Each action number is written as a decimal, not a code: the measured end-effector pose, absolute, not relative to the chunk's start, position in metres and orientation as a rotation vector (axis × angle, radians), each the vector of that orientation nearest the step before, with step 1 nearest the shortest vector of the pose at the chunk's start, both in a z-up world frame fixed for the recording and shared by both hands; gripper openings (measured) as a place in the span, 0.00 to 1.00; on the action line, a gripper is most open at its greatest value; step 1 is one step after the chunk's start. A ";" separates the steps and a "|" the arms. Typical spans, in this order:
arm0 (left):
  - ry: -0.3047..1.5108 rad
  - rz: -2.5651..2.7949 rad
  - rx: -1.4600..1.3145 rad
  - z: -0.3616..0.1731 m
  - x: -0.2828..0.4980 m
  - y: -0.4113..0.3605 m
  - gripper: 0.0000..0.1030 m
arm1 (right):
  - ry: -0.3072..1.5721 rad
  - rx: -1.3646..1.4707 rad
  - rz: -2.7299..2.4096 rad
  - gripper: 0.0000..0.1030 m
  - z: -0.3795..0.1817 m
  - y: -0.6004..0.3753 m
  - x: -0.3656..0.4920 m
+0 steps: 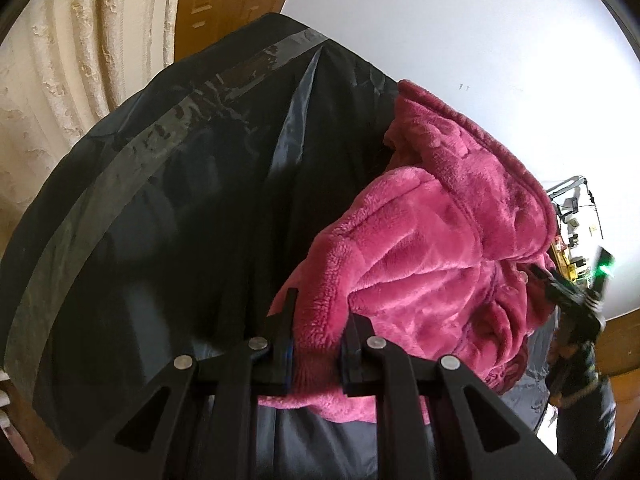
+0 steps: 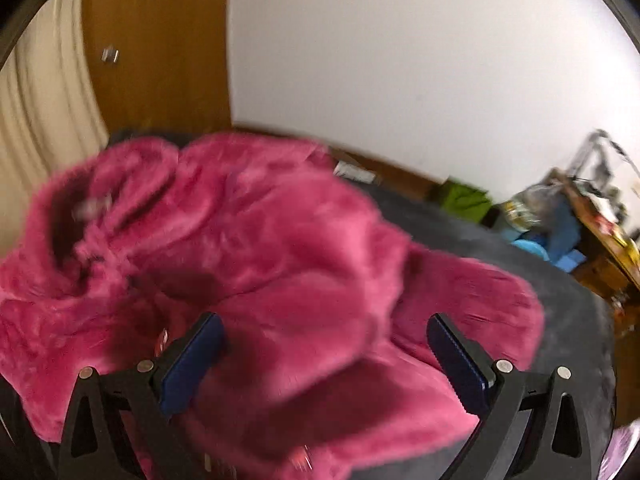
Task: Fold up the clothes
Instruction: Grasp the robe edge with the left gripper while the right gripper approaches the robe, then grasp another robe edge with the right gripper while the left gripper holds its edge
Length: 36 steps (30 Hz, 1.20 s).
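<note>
Your left gripper pinches the plush pink fleece garment's fuzzy edge | your right gripper gapes wide, empty, above it | garment lies crumpled on glossy black sheet

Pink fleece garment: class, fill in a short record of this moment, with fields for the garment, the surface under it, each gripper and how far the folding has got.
garment: pink fleece garment, crumpled in a loose heap
surface: dark cover with a grey tape stripe
left gripper: shut on an edge of the fleece
right gripper: jaws wide open above the fleece, nothing between the pads
fold progress: no neat fold visible yet
image quality: right wrist view is motion-blurred
</note>
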<state>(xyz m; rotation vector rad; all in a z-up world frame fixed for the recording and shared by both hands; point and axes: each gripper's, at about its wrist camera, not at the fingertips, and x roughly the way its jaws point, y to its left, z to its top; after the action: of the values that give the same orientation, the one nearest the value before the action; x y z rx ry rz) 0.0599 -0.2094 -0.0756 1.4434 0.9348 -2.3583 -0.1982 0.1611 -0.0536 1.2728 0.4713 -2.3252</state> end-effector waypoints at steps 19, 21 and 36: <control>0.884 -2.398 1.511 -0.080 0.022 -0.201 0.17 | 0.274 1.741 -2.091 1.00 -0.100 0.236 -0.078; 0.864 -2.410 1.523 -0.080 0.018 -0.198 0.17 | 0.249 1.764 -2.078 1.00 -0.099 0.242 -0.052; 0.700 -2.432 1.619 -0.098 -0.036 -0.179 0.25 | 0.280 1.687 -1.966 1.00 -0.063 0.258 0.009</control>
<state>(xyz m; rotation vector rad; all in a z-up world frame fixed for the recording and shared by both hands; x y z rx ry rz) -0.0358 -0.1785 -0.0984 1.6194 0.7003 -2.4320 0.0093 0.2583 -0.0633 1.6870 0.2804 -1.9656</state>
